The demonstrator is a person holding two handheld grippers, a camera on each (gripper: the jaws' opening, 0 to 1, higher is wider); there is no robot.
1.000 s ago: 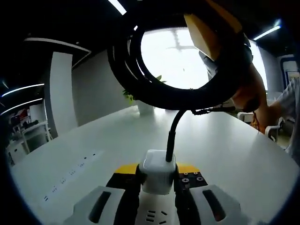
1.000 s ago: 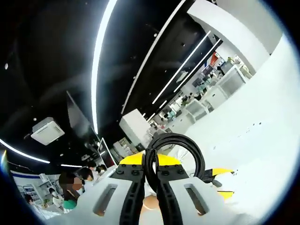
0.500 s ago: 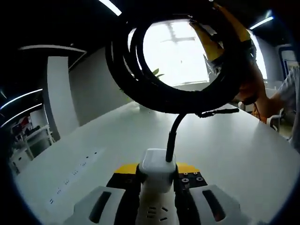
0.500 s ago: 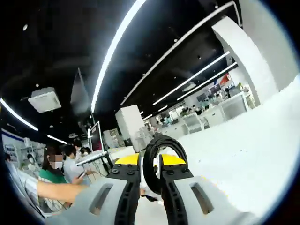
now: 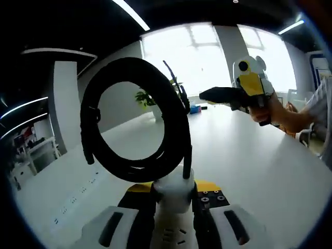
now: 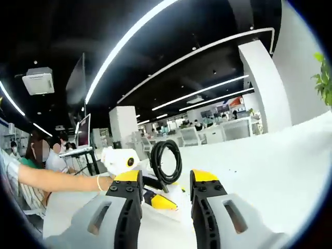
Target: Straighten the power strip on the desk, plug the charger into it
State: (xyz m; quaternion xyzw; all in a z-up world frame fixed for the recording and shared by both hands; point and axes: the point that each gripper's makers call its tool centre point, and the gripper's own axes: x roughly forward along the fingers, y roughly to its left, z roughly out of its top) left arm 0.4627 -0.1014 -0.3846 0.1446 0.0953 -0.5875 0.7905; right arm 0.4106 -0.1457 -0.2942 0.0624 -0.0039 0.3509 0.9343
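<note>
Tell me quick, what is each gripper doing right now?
Left gripper: shut on the charger, its cable coiled above.
Right gripper: open, holding nothing.

I see a potted plant [image 5: 147, 101] standing at the far end of the white table [image 5: 270, 155], in front of bright windows [image 5: 192, 57]. In the right gripper view a monitor [image 6: 83, 136] sits on a stand beside seated people [image 6: 44, 155], a ceiling unit [image 6: 38, 80] hangs overhead, long light strips [image 6: 129, 44] cross the dark ceiling, and office desks [image 6: 218, 132] lie far back.
</note>
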